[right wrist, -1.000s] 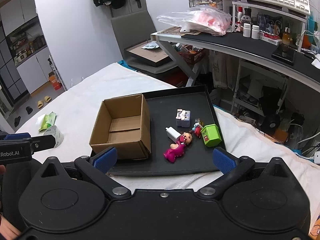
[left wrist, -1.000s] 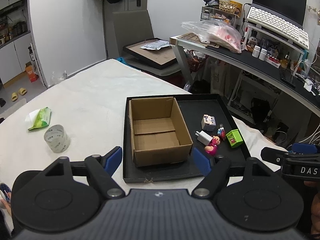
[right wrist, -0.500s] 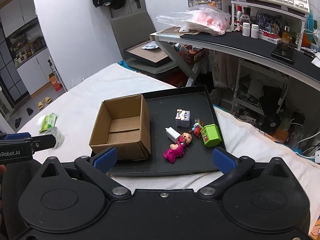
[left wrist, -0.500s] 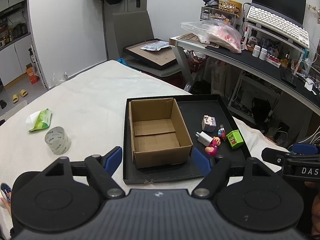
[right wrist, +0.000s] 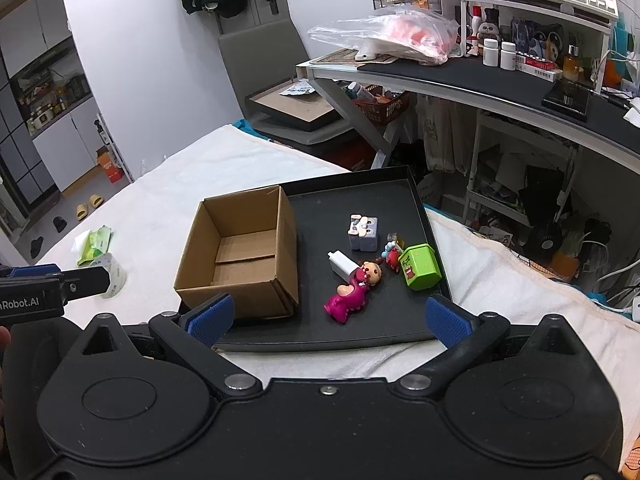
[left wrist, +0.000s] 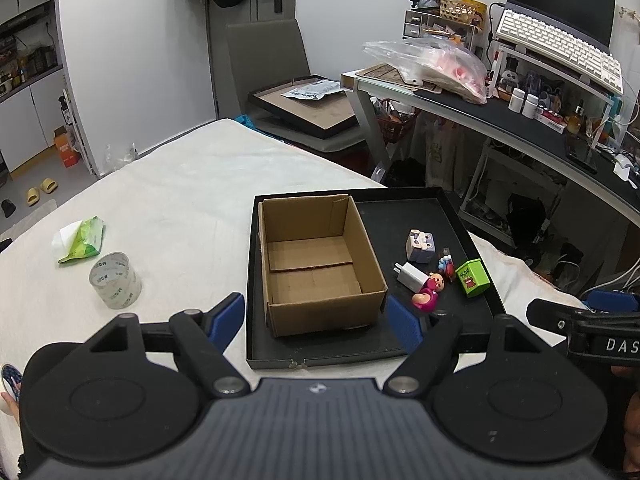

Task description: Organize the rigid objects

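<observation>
Both grippers hover at the near edge of the black tray point(right wrist: 418, 196), the left gripper point(left wrist: 316, 322) facing the cardboard box point(left wrist: 316, 260) and the right gripper point(right wrist: 328, 316) facing the loose items; the jaws of each stand wide apart and hold nothing. The box sits in the tray's left half with its flaps open and its floor bare, which suggests it is the intended container and that nothing is sorted yet. The items lie clustered in the tray's right half, just beside the box: a pink doll point(right wrist: 354, 290) on its side touching a white charger point(right wrist: 340, 265), a green toy bin point(right wrist: 420, 266) upright, a small red figure point(right wrist: 391, 254) against the bin, and a grey block toy point(right wrist: 363, 232) a little behind. This grouping places them within the right gripper's reach, so I judge it the likelier to pick first. A tape roll point(left wrist: 115, 280) and a green packet point(left wrist: 82, 239) lie on the white cloth point(left wrist: 180, 200), well apart from the tray. The red figure is too small to identify. Both gripper bodies hide the tray's near rim, and the left gripper partly covers the tape roll in the right wrist view.
</observation>
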{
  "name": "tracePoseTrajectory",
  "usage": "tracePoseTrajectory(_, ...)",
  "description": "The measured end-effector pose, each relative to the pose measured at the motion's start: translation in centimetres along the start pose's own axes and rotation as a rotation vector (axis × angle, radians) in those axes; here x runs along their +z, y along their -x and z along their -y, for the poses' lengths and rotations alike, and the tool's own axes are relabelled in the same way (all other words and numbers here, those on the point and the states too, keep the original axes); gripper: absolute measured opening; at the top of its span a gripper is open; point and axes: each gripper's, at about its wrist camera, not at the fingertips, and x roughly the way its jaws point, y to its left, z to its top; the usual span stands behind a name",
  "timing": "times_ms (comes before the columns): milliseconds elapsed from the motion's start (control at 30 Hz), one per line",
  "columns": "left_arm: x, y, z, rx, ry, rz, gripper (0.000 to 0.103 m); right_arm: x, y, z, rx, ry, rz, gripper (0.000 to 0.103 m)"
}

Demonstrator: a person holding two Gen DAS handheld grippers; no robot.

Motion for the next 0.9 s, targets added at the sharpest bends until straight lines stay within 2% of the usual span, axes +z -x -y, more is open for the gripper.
tracePoseTrajectory(467, -0.3, -0.2, -0.2, -0.007, 0.008, -0.002, 0.077, -0.1, -0.1, -0.3, -0.009, 0.011, 0.0, 0.103)
tracePoseTrajectory(900, 0.1, -2.1, -0.6, -0.035, 0.02, -0.028, 0.077, 0.1, -1.4, -0.9, -0.034, 0.025, -0.025, 0.103)
